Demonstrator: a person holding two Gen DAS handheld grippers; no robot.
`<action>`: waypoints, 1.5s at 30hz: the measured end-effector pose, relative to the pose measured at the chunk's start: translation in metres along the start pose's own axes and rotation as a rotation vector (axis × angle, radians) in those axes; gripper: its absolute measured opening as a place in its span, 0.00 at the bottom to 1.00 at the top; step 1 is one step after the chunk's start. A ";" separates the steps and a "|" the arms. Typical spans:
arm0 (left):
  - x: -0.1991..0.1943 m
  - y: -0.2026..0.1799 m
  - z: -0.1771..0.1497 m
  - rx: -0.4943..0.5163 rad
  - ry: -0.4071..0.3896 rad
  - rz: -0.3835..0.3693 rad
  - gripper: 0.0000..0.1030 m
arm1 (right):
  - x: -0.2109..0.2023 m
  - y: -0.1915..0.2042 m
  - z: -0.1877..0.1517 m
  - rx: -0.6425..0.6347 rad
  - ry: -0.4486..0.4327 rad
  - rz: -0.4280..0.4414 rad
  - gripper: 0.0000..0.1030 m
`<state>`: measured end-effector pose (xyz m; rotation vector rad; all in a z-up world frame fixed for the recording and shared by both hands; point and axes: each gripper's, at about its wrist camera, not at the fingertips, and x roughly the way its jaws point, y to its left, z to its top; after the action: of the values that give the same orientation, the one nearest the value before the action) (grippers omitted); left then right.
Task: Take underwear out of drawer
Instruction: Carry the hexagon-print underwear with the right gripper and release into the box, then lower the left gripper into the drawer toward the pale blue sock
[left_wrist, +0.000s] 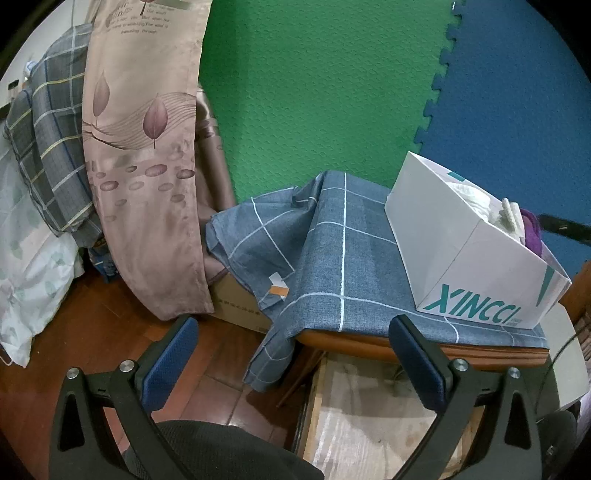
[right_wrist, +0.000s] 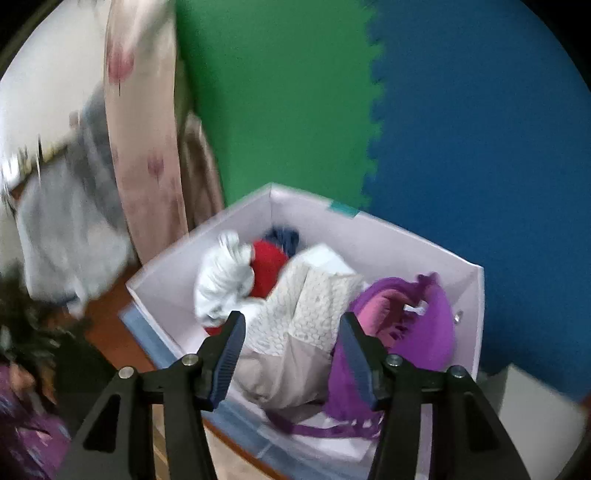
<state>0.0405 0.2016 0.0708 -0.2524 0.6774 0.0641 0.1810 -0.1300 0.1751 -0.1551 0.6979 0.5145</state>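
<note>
A white cardboard box printed XINCCI serves as the drawer and stands on a table under a blue checked cloth. In the right wrist view the box holds a heap of underwear: a white lace piece, a purple bra, a red piece, a white bundle and a dark blue piece. My right gripper is open, its jaws straddling the white lace piece just above it. My left gripper is open and empty, left of and below the box, near the table's front edge.
A pink leaf-print curtain hangs at the left, with plaid bedding and a pillow beyond. Green and blue foam mats cover the wall. A wooden floor and a black chair back lie below.
</note>
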 end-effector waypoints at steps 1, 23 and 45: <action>0.000 0.000 0.000 0.000 0.000 0.000 0.99 | -0.015 -0.004 -0.010 0.040 -0.044 0.003 0.59; 0.055 -0.099 -0.094 -0.160 0.539 -0.416 0.98 | -0.091 -0.096 -0.224 0.426 0.025 -0.135 0.61; 0.167 -0.199 -0.197 -0.654 0.753 -0.297 0.87 | -0.132 -0.125 -0.259 0.579 -0.156 0.056 0.61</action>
<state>0.0775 -0.0440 -0.1397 -1.0361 1.3504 -0.1051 0.0097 -0.3696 0.0595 0.4436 0.6738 0.3555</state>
